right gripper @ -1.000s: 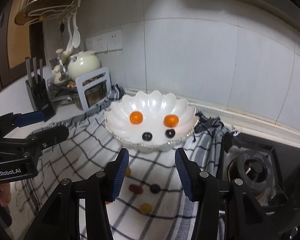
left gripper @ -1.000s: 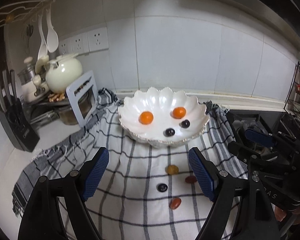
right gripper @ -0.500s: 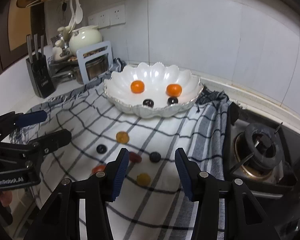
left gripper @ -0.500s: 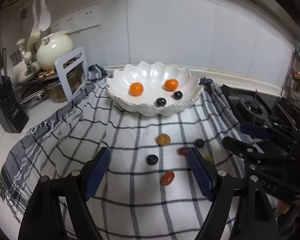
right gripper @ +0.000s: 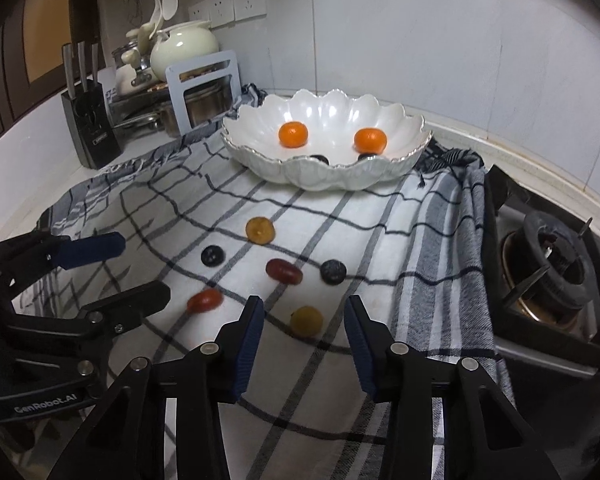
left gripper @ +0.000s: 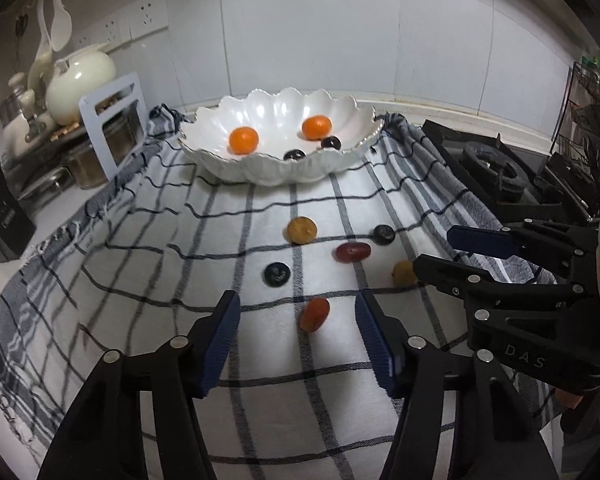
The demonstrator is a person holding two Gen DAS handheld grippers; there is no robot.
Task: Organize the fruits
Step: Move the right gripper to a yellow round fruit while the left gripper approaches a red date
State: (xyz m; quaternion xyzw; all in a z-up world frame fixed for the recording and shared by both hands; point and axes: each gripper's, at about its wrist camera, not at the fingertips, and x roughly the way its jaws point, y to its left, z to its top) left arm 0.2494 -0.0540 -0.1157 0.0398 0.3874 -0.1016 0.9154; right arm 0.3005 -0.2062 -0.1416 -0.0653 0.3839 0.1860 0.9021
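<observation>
A white scalloped bowl [left gripper: 228,162] [right gripper: 404,160] at the back of a checked cloth holds two oranges and two dark grapes. Several small fruits lie loose on the cloth. My left gripper [left gripper: 298,314] is open and empty, low over the cloth, with a red-orange grape [left gripper: 314,313] [right gripper: 205,300] between its fingertips. My right gripper [right gripper: 304,320] is open and empty, with a yellow fruit [right gripper: 307,321] [left gripper: 404,273] between its fingertips. A dark red grape [left gripper: 353,252] [right gripper: 284,270], a yellow-brown fruit [left gripper: 301,230] [right gripper: 260,230] and two dark grapes [left gripper: 276,273] [left gripper: 383,234] lie beyond.
The checked cloth [left gripper: 140,264] [right gripper: 440,240] covers the counter. A gas hob [left gripper: 496,168] [right gripper: 548,272] is on the right. A knife block [left gripper: 0,216] [right gripper: 90,128], pots, a white teapot [left gripper: 80,84] [right gripper: 184,46] and a rack stand at the left.
Both grippers have come down and forward toward the cloth. The loose fruits now lie close to the fingertips; before, the bowl filled the middle of both views. Both stayed open.
</observation>
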